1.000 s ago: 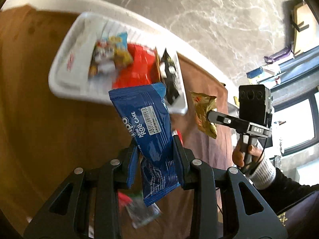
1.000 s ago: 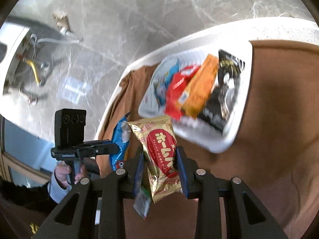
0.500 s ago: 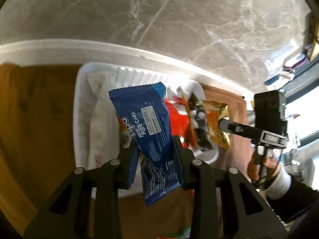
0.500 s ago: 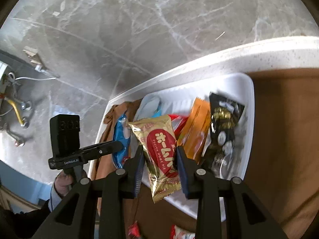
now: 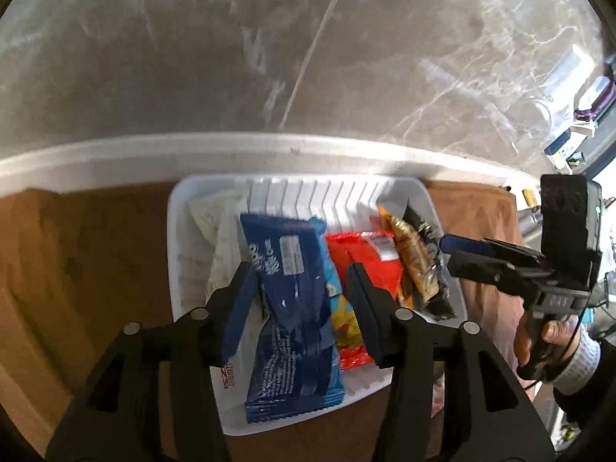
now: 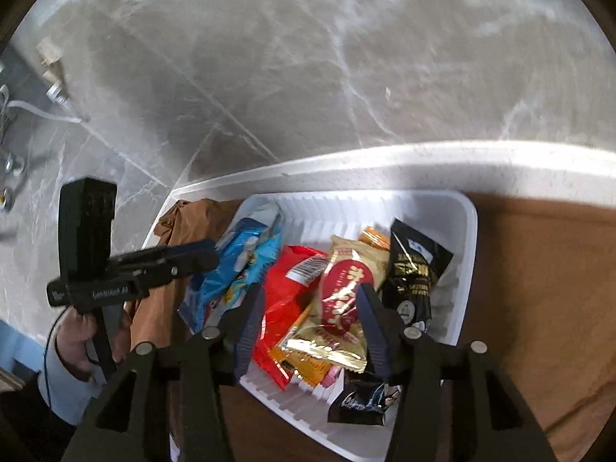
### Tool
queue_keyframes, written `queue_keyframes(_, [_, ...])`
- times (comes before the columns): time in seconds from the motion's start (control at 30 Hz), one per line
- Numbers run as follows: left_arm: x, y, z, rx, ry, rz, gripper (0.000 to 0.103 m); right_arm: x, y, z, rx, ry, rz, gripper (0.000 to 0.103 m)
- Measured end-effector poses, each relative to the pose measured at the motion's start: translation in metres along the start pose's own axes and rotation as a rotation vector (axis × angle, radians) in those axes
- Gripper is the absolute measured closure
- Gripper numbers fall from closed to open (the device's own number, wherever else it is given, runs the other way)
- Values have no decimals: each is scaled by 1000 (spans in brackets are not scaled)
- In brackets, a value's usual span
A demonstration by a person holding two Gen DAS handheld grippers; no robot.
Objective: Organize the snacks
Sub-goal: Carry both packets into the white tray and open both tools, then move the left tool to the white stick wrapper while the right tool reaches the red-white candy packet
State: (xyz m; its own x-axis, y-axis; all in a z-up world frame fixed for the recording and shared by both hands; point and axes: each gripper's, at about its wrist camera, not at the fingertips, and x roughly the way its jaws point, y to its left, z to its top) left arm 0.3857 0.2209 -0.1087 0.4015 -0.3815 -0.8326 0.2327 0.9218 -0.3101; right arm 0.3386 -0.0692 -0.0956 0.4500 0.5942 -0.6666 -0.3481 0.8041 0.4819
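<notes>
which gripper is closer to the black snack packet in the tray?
Right. The right gripper hangs over the tray with the black snack packet just beside its right jaw; the left gripper is at the tray's opposite end.

Left view: I look down along the left gripper (image 5: 300, 300), steeply, close over the tray (image 5: 175, 231); its jaws fill my lower frame.
Left view, far side: past the tray I see the counter (image 5: 115, 165) edge, then marble floor (image 5: 269, 57); the right gripper (image 5: 462, 250) enters at my right edge.
Right view: I look down along the right gripper (image 6: 308, 315), just as close over the same tray (image 6: 467, 254), from its other end.
Right view, far side: the left gripper (image 6: 192, 256) shows at my left edge.
Shared: both views take in the tray, the packets in it, the counter (image 6: 423, 158) edge and the floor (image 6: 308, 57).
</notes>
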Motion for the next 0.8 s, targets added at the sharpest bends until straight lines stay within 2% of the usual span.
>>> queue_keyframes(0.17, [-33,-20,-6,30,-72,22,50,-25,24,-11,-144,-10,0,46])
queue_keyframes(0.27, [-52,-30,-21,31,-96,-5,50,-37,41,-29,-259,23,9,43])
queue_keyframes(0.37, [-66,-40,-45,44,-90,-4,50,-42,60,-53,-395,100,26,42])
queue_keyframes(0.57, [-77,-45,-106,-20,-31,-14,50,-29,66,-101,-614,316,38,42])
queue_keyframes(0.63, [-81,-42,-129,-67,-8,-19,50,-25,66,-111,-690,359,16,42])
queue_keyframes(0.8, [-89,-32,-185,-175,40,-19,50,-14,58,-119,-807,450,29,42])
